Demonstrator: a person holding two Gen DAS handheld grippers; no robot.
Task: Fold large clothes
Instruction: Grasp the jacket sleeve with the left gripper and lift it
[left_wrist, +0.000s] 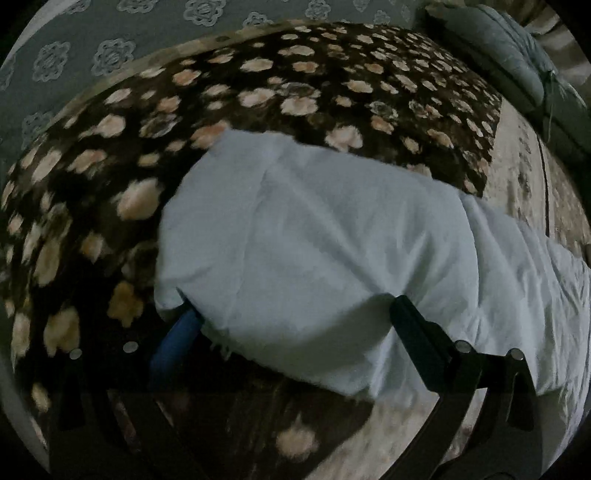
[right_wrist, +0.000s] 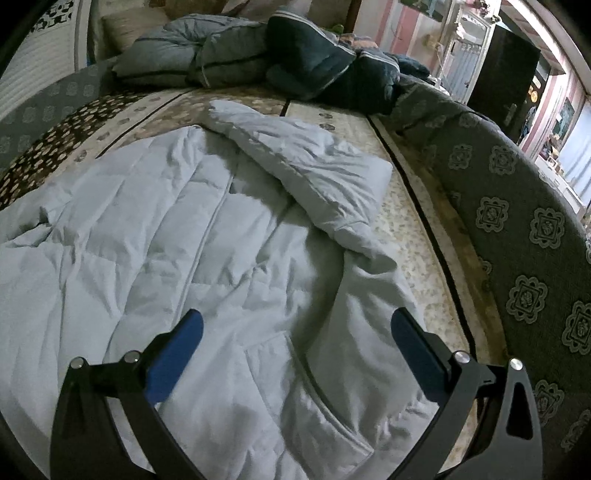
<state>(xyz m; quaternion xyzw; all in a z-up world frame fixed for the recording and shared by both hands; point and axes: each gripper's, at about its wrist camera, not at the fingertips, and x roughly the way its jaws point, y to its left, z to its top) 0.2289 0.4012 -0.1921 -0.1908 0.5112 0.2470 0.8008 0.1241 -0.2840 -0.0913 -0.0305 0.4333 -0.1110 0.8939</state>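
A pale blue-white padded jacket (right_wrist: 207, 258) lies spread on the bed, front up, with one sleeve (right_wrist: 314, 166) folded across toward its middle. In the left wrist view a bulky part of the jacket (left_wrist: 295, 251), likely the other sleeve, lies between my left gripper's (left_wrist: 291, 328) fingers. Those fingers stand wide apart, so the gripper is open; the cloth covers the tip of the left blue pad (left_wrist: 177, 339). My right gripper (right_wrist: 295, 328) hovers open just above the jacket's lower front, with nothing pinched between its blue pads (right_wrist: 173, 354).
A brown spotted fleece blanket (left_wrist: 184, 122) covers the bed's left part, and a beige patterned sheet (right_wrist: 406, 236) its right. Folded grey and dark quilts (right_wrist: 280, 55) pile at the far end. A grey patterned padded edge (right_wrist: 517, 206) runs along the right.
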